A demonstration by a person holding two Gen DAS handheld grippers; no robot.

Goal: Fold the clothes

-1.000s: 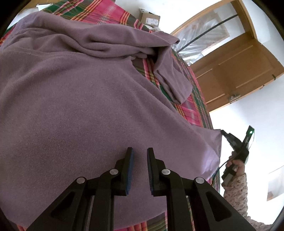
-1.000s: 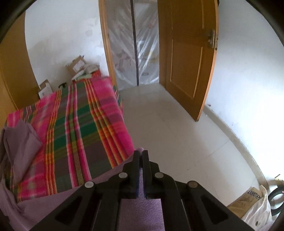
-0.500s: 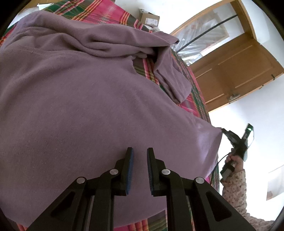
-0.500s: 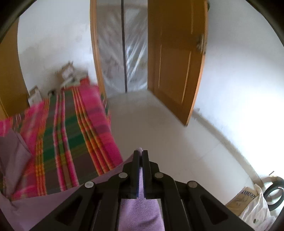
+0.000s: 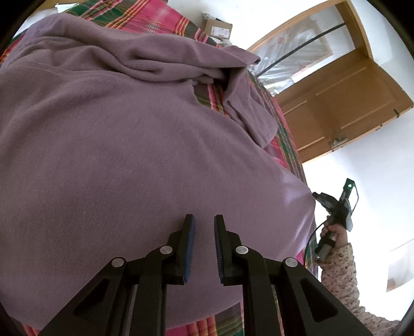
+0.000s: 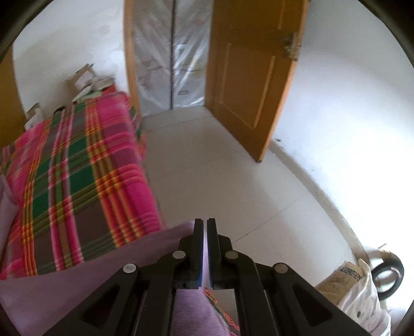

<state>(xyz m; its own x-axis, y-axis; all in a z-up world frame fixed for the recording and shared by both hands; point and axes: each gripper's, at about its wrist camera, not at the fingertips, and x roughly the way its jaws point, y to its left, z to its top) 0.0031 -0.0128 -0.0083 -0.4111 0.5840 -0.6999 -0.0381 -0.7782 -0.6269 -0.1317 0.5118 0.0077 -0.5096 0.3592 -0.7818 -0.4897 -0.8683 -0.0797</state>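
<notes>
Right gripper [image 6: 204, 224] clamped on purple fleece [image 5: 116, 155] corner, off the plaid bed [image 6: 77, 181]; left gripper [image 5: 204, 222] part-open, empty, above fleece.

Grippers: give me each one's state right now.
Left gripper: open, holding nothing, above the purple garment.
Right gripper: closed on the purple garment's edge.

The left gripper [image 5: 204, 224] hung over a mauve fleece garment [image 5: 116, 155] with its jaws parted, nothing between them. At four o'clock a hand [image 5: 333, 232] (patterned sleeve) held the right gripper [image 5: 317, 195] at the garment's corner. Plaid blanket [image 5: 145, 15] showed at twelve.
</notes>
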